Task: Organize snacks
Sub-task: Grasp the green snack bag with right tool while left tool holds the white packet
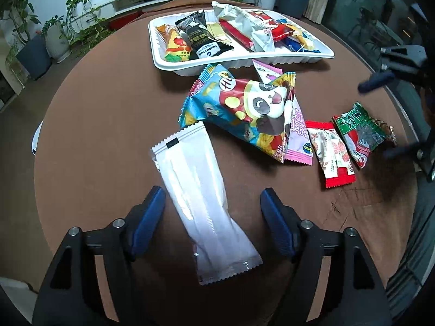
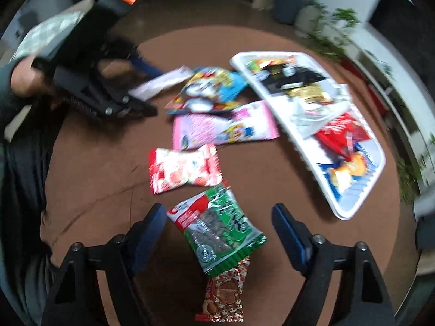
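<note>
Table (image 1: 108,114): round, brown; everything below sits on it.

Tray (image 1: 174,66): white, at the far side, already stacked with packets. I take it as my landmark.

Panda bag (image 1: 239,108): blue and red, just in front of the tray, lying over the pink packet (image 2: 225,126), whose end reaches the tray's near rim.

White packet (image 1: 201,206): long, in front of the panda bag, well clear of the tray.

Red packet (image 2: 185,168) and green packet (image 2: 217,231): side by side, farther from the tray than the pink one; the green one overlaps a small foil packet (image 2: 225,293).

Left gripper (image 1: 212,203): my fingers stand apart, one on each side of the white packet, not pressing it.

Right gripper (image 2: 220,225): fingers apart, straddling the green packet; my view here is motion-blurred, so I cannot tell whether they touch it.
</note>
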`<state>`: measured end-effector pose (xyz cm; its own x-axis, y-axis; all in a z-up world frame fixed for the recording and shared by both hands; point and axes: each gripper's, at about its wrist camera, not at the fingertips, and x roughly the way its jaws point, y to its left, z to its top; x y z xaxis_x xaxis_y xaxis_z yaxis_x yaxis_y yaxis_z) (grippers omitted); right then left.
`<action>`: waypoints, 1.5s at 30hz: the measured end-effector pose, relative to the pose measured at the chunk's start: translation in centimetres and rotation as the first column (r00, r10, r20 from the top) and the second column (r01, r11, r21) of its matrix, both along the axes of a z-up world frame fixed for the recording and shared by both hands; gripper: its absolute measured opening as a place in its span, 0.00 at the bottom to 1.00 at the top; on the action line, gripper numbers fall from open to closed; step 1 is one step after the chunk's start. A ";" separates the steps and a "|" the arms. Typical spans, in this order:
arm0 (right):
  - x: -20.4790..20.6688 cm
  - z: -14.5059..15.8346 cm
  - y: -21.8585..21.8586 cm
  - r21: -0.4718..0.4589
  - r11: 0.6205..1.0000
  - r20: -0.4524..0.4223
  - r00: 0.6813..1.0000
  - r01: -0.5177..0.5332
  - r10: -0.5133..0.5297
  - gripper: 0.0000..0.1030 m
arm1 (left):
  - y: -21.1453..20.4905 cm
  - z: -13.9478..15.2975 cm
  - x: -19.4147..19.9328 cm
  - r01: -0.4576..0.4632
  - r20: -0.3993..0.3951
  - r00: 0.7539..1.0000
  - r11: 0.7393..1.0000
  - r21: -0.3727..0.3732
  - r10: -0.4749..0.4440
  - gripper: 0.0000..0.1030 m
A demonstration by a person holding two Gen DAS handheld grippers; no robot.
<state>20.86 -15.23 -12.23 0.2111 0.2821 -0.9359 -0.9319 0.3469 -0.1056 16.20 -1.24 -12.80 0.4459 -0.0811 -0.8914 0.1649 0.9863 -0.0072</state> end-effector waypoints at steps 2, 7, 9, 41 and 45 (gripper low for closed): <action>-0.2 -1.0 0.3 -0.051 0.997 -0.014 0.999 -0.051 0.050 0.72 | 0.1 0.0 0.0 -0.004 0.005 1.000 1.000 -0.004 0.005 0.71; 1.3 -2.3 0.1 -0.091 0.995 -0.027 0.999 -0.044 0.042 0.71 | 0.3 0.1 0.1 -0.004 -0.001 1.000 1.000 -0.010 0.004 0.71; 1.9 -2.6 0.1 -0.101 0.994 -0.034 0.998 -0.050 0.047 0.71 | 0.5 0.1 0.3 -0.013 -0.004 1.000 1.000 -0.020 0.013 0.71; 1.2 -2.1 3.1 -0.152 0.961 -0.173 0.951 0.232 -0.257 0.58 | 1.1 0.1 1.1 0.029 -0.029 0.999 1.000 -0.005 -0.030 0.70; 1.6 -1.9 3.7 -0.164 0.943 -0.176 0.932 0.289 -0.316 0.57 | 1.4 0.2 1.3 0.034 -0.031 0.999 0.999 -0.018 -0.035 0.69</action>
<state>22.48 -11.57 -14.17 0.0748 0.1039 -0.9918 -0.7916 0.6111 0.0043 17.49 0.18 -12.65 0.4147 -0.1120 -0.9030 0.1982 0.9797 -0.0305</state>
